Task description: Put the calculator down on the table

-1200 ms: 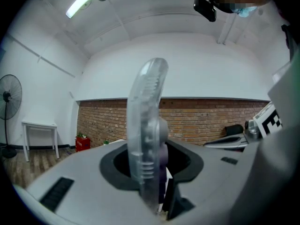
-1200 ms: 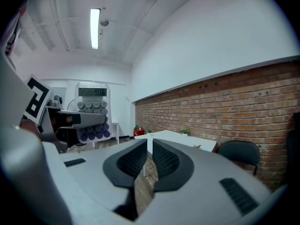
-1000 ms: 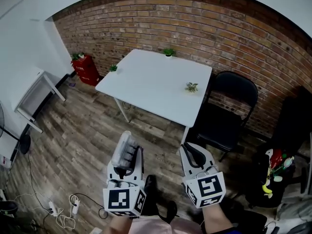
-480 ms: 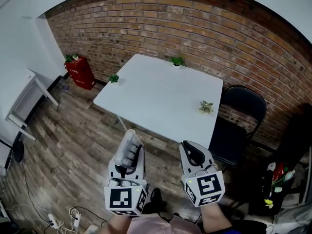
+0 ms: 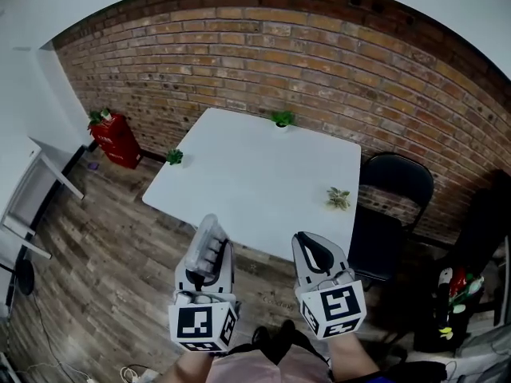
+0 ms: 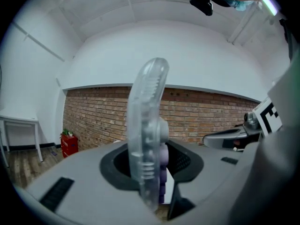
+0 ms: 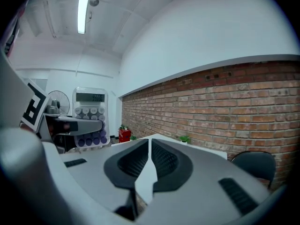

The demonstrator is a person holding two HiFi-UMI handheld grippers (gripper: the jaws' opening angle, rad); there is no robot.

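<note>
My left gripper (image 5: 209, 255) is shut on the calculator (image 5: 205, 236), a clear-cased one with pale and purple keys that stands on edge between the jaws. It hangs over the wooden floor, just short of the white table's (image 5: 239, 174) near edge. In the left gripper view the calculator (image 6: 147, 139) shows edge-on, clamped between the dark pads. My right gripper (image 5: 311, 242) hovers beside it, shut and empty. In the right gripper view its jaws (image 7: 149, 159) meet, and the calculator (image 7: 91, 118) shows at left with its display facing me.
Three small green plants stand on the table: one at the back edge (image 5: 281, 118), one at the left corner (image 5: 174, 156), one near the right edge (image 5: 338, 198). A black folding chair (image 5: 393, 206) stands to the right of the table, a red box (image 5: 114, 138) by the brick wall.
Both grippers have moved forward towards the table, which now lies closer below them. The left gripper's hold on the calculator is unchanged; the right stays shut.
</note>
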